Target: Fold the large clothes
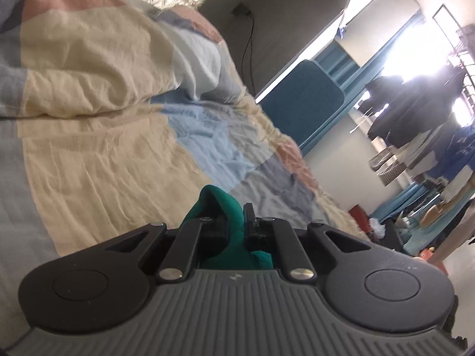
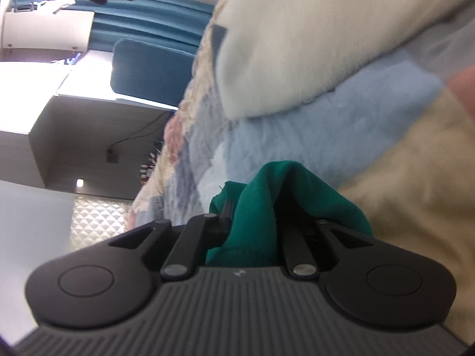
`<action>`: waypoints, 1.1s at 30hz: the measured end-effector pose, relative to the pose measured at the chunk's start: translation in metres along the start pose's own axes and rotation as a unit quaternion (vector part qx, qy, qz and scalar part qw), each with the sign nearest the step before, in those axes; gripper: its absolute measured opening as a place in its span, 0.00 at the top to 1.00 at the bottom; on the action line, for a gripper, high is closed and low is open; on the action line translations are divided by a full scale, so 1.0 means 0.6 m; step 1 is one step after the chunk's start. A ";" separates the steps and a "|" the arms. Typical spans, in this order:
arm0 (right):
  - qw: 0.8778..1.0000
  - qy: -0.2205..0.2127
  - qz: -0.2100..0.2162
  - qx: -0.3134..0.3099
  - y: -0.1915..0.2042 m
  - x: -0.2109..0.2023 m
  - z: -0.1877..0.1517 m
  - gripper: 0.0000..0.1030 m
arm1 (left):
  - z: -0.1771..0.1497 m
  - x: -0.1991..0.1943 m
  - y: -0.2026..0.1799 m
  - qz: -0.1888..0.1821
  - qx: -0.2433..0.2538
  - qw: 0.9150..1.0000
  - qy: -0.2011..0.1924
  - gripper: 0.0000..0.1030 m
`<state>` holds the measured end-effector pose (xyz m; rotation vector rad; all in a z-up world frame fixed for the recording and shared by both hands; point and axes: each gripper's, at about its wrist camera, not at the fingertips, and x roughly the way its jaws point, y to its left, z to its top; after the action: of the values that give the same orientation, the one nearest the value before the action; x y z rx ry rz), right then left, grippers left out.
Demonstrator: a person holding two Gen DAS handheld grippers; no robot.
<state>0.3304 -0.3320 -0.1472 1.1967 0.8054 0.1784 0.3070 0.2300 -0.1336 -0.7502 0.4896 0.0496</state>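
A bed [image 1: 89, 154] fills most of both wrist views, spread with a patchwork cover [image 1: 202, 130] of cream, pale blue, grey and pink. A white pillow [image 2: 311, 38] lies on it in the right view; beyond the bed are a teal chair [image 1: 302, 101], teal curtains [image 2: 154, 20] and dark clothes hanging on a rack [image 1: 415, 109].

The task's thing is a green garment [image 2: 252, 222]. Only a bunched bit of it shows in each view, pinched right at the tips; the rest is out of sight, so its long axis cannot be told.

The left gripper [image 1: 234, 216] has its jaws drawn narrow and clamped on a fold of the green cloth, which bulges up over the tips. The right gripper [image 2: 252, 216] is likewise closed tight on its own fold, with cloth draped over one side. Both point slightly down toward the cover, so neither hand is nearer: each already has the cloth. The coming move likely depends on laying the garment flat on the bare cover ahead of the jaws, short of the pillow.
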 end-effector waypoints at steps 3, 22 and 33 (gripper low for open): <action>1.000 0.013 0.001 0.020 -0.019 0.019 0.008 0.88 | -0.007 0.031 0.016 0.008 -0.013 1.000 0.020 0.90; 0.976 -0.036 -0.027 -0.213 0.106 -0.124 -0.099 0.32 | -0.039 -0.174 -0.095 -0.002 0.149 0.987 -0.060 0.46; 0.911 -0.051 -0.061 -0.404 0.173 -0.170 -0.299 0.33 | -0.146 -0.226 -0.173 -0.072 0.256 0.964 0.012 0.46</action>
<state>0.1721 -0.2092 -0.0324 0.3665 0.6112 0.3070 0.1732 0.1128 -0.0613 -0.2768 0.4441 -0.2153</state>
